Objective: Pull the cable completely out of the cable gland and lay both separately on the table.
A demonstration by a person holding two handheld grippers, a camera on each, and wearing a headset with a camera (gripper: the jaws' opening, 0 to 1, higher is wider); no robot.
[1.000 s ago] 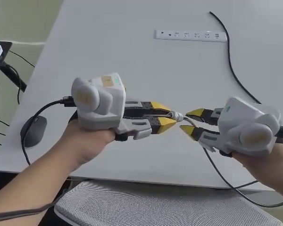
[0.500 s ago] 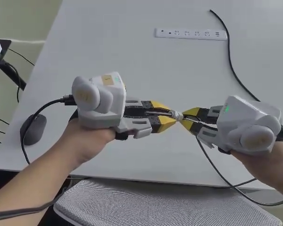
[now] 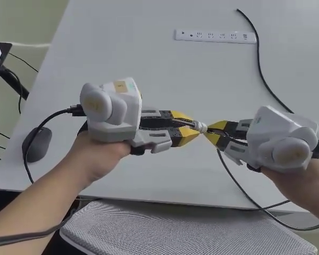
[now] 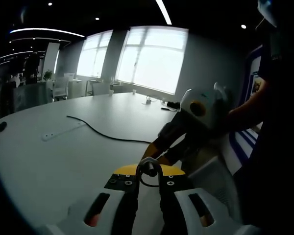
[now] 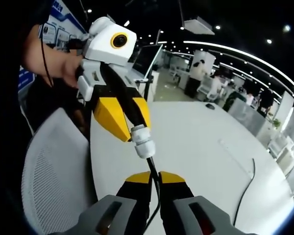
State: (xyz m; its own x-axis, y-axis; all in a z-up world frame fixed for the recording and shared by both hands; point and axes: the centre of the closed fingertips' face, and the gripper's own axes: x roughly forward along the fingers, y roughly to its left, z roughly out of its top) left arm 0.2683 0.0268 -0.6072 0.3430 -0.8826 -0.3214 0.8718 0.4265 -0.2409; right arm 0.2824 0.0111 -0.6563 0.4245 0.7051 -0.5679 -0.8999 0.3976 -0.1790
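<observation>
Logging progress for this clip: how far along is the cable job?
Done: both grips look set. The left gripper is shut on the gland, the right gripper shut on the cable just behind it. In hand: the pull; the cable is not yet out. Left: freeing it and laying both on the table.

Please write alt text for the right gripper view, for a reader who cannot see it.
The right gripper, jaws yellow-tipped, is shut on a thin black cable that leads into a white plastic cable gland, which the left gripper holds, above a white table.
</observation>
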